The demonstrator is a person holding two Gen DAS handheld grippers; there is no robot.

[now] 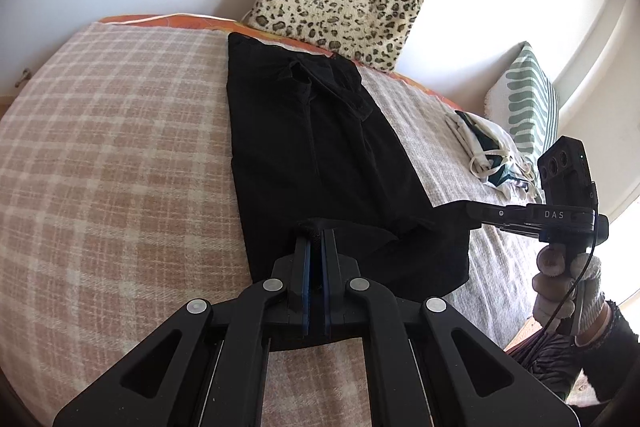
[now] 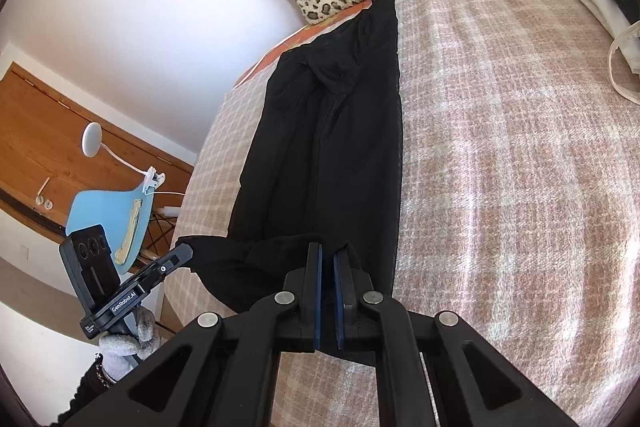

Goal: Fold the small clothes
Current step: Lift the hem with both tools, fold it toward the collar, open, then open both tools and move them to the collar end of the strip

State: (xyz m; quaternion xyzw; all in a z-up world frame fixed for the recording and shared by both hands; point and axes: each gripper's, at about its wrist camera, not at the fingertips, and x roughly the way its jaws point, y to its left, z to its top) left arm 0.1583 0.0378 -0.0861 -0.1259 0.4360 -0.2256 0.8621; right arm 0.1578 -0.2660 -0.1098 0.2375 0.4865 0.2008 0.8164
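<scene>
Black garment (image 1: 320,155) on the checked bed (image 1: 120,147): I hold its near hem pinched in my left gripper (image 1: 317,251) and right gripper (image 2: 328,263).

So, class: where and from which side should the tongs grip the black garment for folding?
Grip the black garment at its near hem corners, coming from the near bed edge: it lies lengthwise away. The left tongs and right tongs already pinch there.
</scene>
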